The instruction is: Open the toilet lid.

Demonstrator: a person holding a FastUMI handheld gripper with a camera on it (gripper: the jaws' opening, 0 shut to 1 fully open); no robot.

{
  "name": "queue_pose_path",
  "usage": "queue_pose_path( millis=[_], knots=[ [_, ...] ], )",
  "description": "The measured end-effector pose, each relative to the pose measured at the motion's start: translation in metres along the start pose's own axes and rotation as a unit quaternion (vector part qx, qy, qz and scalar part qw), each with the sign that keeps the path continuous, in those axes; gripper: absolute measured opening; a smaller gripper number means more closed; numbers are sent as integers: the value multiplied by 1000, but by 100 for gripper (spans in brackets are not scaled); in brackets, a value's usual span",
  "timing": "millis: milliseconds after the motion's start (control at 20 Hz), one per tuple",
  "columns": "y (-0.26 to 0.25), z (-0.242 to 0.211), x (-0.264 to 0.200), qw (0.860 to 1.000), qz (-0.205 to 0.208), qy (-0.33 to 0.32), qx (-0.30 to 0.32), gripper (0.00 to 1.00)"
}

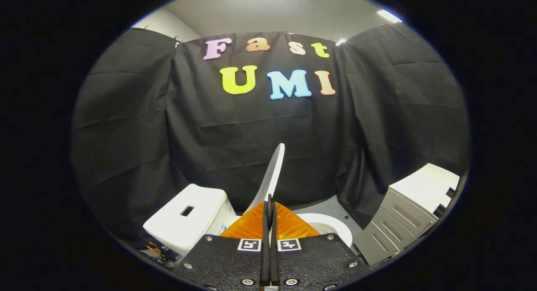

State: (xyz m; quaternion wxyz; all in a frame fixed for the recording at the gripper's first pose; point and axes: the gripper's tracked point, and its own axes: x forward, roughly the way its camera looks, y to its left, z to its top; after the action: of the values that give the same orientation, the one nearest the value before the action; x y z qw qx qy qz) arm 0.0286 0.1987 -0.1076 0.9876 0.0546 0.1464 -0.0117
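Observation:
The white toilet lid [273,169] stands raised, nearly upright and seen edge-on, rising from between my fingers toward the cloth wall. My gripper [269,201] is shut on the lid's lower edge, with a thin strip of white showing between the two fingers. The white cistern [188,217] with its top button slot sits to the left of the fingers. To their right, the seat ring and bowl [333,228] lie uncovered.
A grey drawer cabinet [402,215] with a white top stands to the right of the toilet. Black cloth walls close in behind and on both sides. Some cables lie on the floor below the cistern [157,251].

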Motion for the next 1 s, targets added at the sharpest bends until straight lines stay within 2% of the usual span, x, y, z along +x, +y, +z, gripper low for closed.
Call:
queue_pose_path(
  millis=[150, 550, 800, 1000],
  knots=[
    [16, 7, 1, 1000, 14, -5, -17, 0],
    [57, 18, 1, 998, 48, -29, 8, 0],
    [76, 19, 2, 998, 57, -32, 24, 0],
    [91, 20, 3, 998, 59, -34, 12, 0]
  ],
)
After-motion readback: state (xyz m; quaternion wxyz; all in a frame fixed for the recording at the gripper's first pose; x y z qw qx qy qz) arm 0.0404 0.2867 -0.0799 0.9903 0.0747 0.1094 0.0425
